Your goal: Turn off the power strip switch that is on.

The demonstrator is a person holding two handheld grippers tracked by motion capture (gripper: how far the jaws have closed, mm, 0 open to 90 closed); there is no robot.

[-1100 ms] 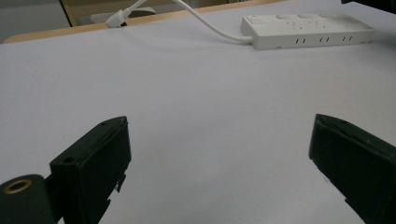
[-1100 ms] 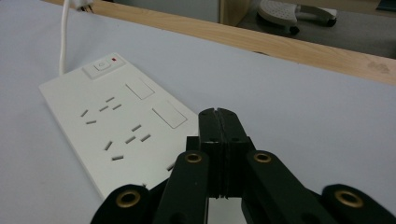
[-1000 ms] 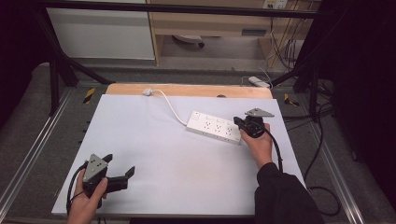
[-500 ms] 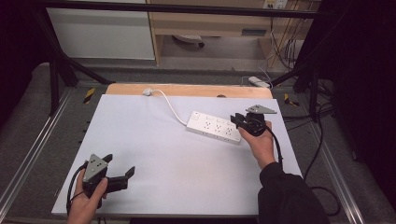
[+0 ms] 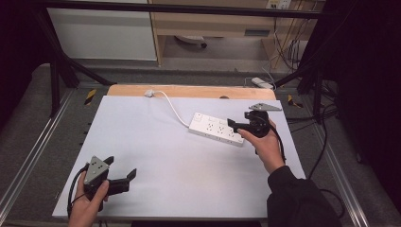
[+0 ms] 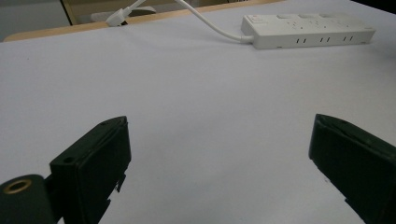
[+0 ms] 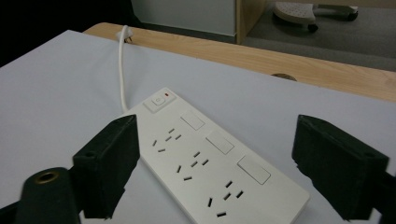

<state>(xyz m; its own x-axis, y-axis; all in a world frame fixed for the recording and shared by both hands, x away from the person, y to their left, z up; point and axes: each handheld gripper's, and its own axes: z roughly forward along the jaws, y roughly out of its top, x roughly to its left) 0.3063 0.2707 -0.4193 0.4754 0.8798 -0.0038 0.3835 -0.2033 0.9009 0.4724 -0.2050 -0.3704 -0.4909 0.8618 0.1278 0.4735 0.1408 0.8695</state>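
Observation:
A white power strip [image 5: 215,128] lies at the right of the white table top, its cord [image 5: 172,107] running to a plug [image 5: 150,92] at the far wooden edge. My right gripper [image 5: 235,124] hovers at the strip's right end, open. In the right gripper view the power strip [image 7: 210,163] lies below and between the wide-apart jaws of the right gripper [image 7: 215,135], with nothing held. My left gripper [image 5: 125,178] rests open at the near left, far from the strip. The left gripper [image 6: 219,123] faces bare table, with the power strip [image 6: 308,30] far ahead.
A white sheet [image 5: 189,165] covers the table, leaving a wooden strip [image 5: 198,91] bare at the far edge. Metal rails [image 5: 33,156] run along both sides. Cables [image 5: 302,123] hang off the right side, and a cabinet [image 5: 208,23] stands beyond the table.
My right gripper has drifted slightly up and away over the strip's right end. The left gripper and the power strip have stayed put.

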